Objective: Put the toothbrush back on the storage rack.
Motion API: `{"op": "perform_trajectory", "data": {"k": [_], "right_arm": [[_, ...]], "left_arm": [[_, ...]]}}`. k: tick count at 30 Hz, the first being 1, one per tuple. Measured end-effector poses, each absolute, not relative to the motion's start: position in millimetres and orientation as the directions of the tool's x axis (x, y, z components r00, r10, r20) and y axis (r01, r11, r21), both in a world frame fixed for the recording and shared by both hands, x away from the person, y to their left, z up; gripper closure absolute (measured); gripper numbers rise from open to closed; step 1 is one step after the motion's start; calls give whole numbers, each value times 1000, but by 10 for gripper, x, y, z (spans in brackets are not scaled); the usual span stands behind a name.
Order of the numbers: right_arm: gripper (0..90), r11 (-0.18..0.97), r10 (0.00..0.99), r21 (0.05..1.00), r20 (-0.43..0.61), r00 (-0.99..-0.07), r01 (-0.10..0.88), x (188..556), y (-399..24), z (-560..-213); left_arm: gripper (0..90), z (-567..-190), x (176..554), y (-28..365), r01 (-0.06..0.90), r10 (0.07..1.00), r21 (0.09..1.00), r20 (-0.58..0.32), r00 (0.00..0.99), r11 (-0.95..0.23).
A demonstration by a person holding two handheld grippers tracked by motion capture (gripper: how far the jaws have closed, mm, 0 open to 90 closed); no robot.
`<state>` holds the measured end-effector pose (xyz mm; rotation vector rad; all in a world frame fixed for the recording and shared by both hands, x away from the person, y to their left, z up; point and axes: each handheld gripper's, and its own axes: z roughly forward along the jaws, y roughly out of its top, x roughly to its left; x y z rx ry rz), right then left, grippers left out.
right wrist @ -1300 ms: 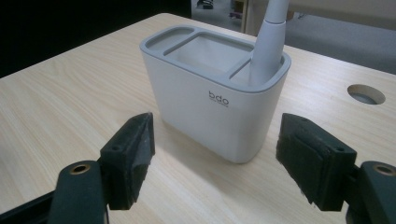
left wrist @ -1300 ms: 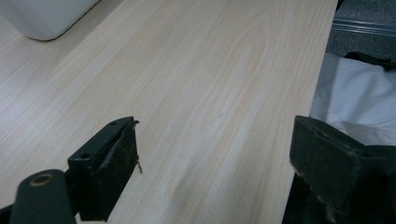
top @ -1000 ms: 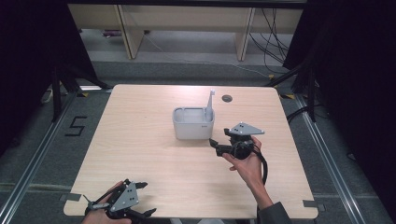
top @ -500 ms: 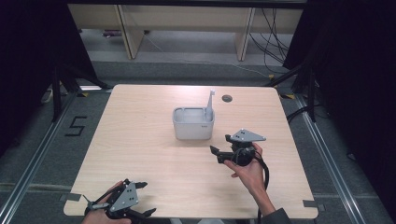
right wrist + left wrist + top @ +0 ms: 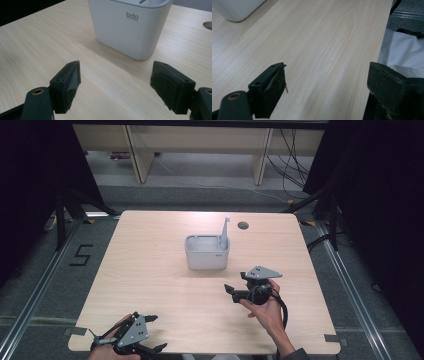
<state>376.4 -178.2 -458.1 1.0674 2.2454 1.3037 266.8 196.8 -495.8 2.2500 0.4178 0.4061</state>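
The white plastic box with a white stick in it sits mid-table on the light wooden table, the right gripper near it, wide apart and empty, the left gripper likewise at the table's near edge.

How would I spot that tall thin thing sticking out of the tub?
Start at the wooden table and find the white tub near its middle. At the tub's right end a slim white toothbrush stands upright, rising above the rim.
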Motion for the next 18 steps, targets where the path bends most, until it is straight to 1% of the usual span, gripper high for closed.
{"op": "perform_trajectory", "data": {"k": [1, 2, 4, 5, 8, 9, 10, 11, 12, 13, 16, 17, 18], "right_arm": [[239, 293, 751, 848, 83, -655, 442, 3755, -1774, -4597], [239, 293, 751, 848, 83, -655, 442, 3755, -1774, -4597], [238, 302, 752, 843, 78, -655, 446, 3741, -1789, -4614], [237, 311, 750, 844, 66, -659, 438, 3733, -1795, -4629], [235, 313, 746, 842, 69, -662, 440, 3714, -1801, -4651], [234, 302, 748, 841, 83, -658, 450, 3700, -1795, -4660], [234, 296, 749, 840, 92, -657, 455, 3685, -1789, -4670], [235, 317, 747, 835, 74, -661, 451, 3681, -1805, -4665], [231, 300, 743, 836, 98, -662, 460, 3671, -1794, -4680], [227, 314, 751, 829, 82, -655, 464, 3656, -1797, -4674], [230, 328, 740, 835, 64, -670, 442, 3639, -1799, -4683], [229, 322, 745, 829, 76, -663, 457, 3619, -1794, -4682], [229, 321, 742, 833, 74, -666, 451, 3611, -1791, -4689]], "left_arm": [[147, -4969, 2653, 1953, 178, 432, 776, 133, 892, -605], [147, -4969, 2653, 1953, 178, 432, 776, 133, 892, -605], [147, -4955, 2672, 1975, 161, 417, 753, 162, 895, -638], [147, -4960, 2662, 1967, 170, 425, 765, 145, 894, -621], [147, -4970, 2654, 1955, 178, 432, 775, 133, 892, -607], [147, -4956, 2665, 1971, 164, 418, 755, 157, 895, -634], [147, -4955, 2672, 1972, 162, 417, 752, 162, 894, -639], [147, -4955, 2671, 1972, 161, 416, 753, 161, 895, -638], [147, -4955, 2671, 1972, 161, 416, 753, 161, 895, -638], [147, -4971, 2653, 1954, 178, 433, 776, 133, 891, -605], [147, -4962, 2666, 1966, 170, 424, 763, 147, 894, -623], [147, -4954, 2671, 1974, 161, 417, 753, 162, 894, -638], [147, -4963, 2659, 1963, 171, 425, 766, 143, 894, -620]]}}
